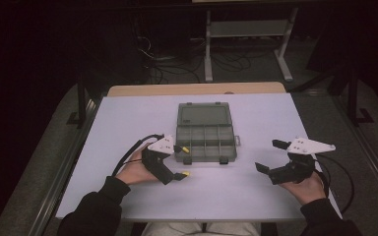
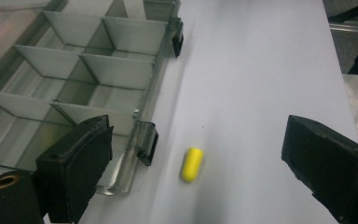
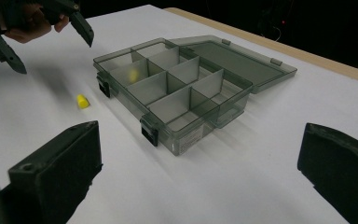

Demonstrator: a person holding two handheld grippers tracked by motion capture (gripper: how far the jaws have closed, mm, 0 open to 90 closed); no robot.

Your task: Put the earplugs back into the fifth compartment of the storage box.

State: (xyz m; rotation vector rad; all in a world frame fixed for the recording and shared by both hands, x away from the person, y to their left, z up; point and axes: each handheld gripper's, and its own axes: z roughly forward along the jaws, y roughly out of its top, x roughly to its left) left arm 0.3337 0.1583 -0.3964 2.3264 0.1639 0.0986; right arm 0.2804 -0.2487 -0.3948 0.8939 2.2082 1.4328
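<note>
High view: an open divided box (image 1: pixel 205 142) sits mid-table (image 1: pixel 128 113), its lid flat on the far side. The left gripper (image 1: pixel 177 161) hangs at the box's near left corner, jaws spread. One yellow capsule (image 1: pixel 185 173) lies on the table just in front of the box, near the gripper's lower jaw tip; a second capsule (image 1: pixel 184 149) sits in the box's near left compartment. The right gripper (image 1: pixel 268 156) rests well off to the right, also spread, with nothing between its jaws. The left one is plainly the nearer to the loose capsule.

Left gripper view: the capsule (image 2: pixel 192 164) lies on bare table between the two black jaws, closer to the left jaw than the right, touching neither. Its long axis runs roughly along the gripper's line of sight, parallel to the box's front wall (image 2: pixel 149 116) and just beside a latch (image 2: pixel 147 142). The jaws therefore face its long sides, which I judge to be the right set for a pinch across its width; the latch close by leaves little room for the left jaw.

Right gripper view: the jaws stand wide and empty. The box (image 3: pixel 186 93) lies ahead, and the loose capsule (image 3: pixel 82 101) is left of its corner, beneath the left gripper (image 3: pixel 51 39).
</note>
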